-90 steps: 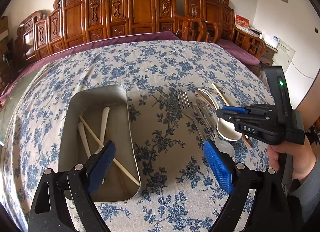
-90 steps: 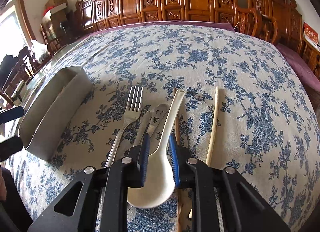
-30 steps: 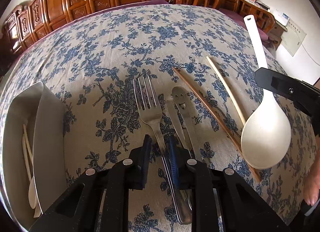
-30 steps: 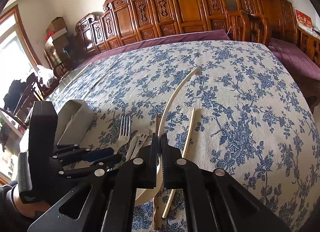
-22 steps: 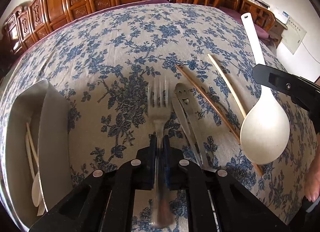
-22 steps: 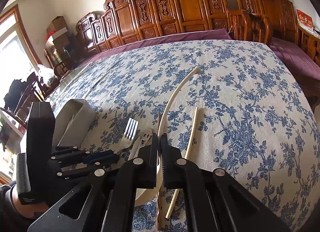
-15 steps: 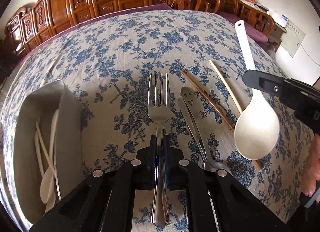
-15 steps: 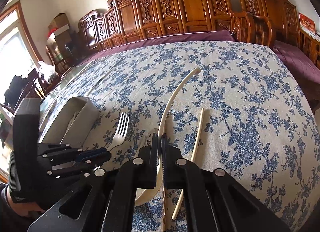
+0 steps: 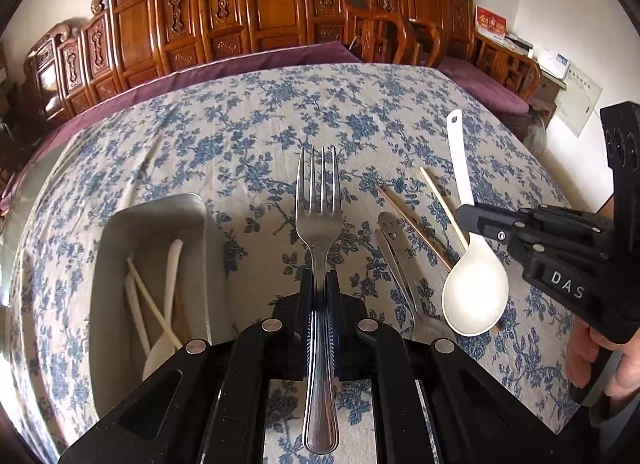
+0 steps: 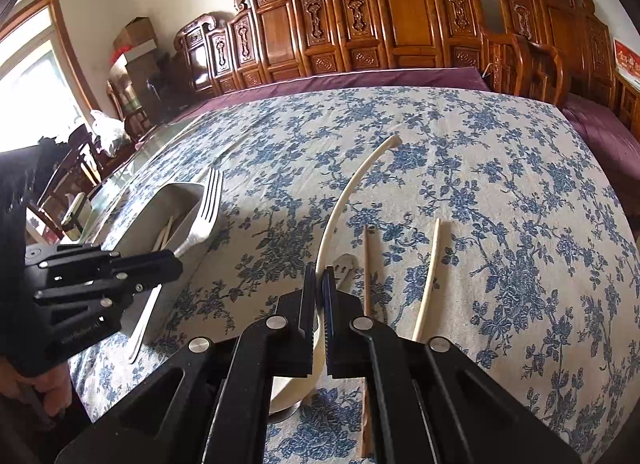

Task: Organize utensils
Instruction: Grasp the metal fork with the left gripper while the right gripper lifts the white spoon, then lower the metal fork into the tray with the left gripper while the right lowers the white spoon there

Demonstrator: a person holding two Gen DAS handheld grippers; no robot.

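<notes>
Carved wooden chairs (image 9: 276,11) line the wall behind a table under a blue-flowered cloth (image 9: 256,131). Left gripper (image 9: 320,288): jaws clamped on the handle of a steel fork (image 9: 318,219), held off the cloth with tines pointing away. Right gripper (image 10: 319,284): jaws closed on the handle of a white spoon (image 9: 474,292), bowl nearest the camera, also lifted. Metal tray (image 9: 120,232), left of the fork, holds a white spoon and pale chopsticks. On the cloth lie a smiley-handled utensil (image 9: 394,240), a brown chopstick (image 10: 366,264) and a pale chopstick (image 10: 428,276), side by side.
</notes>
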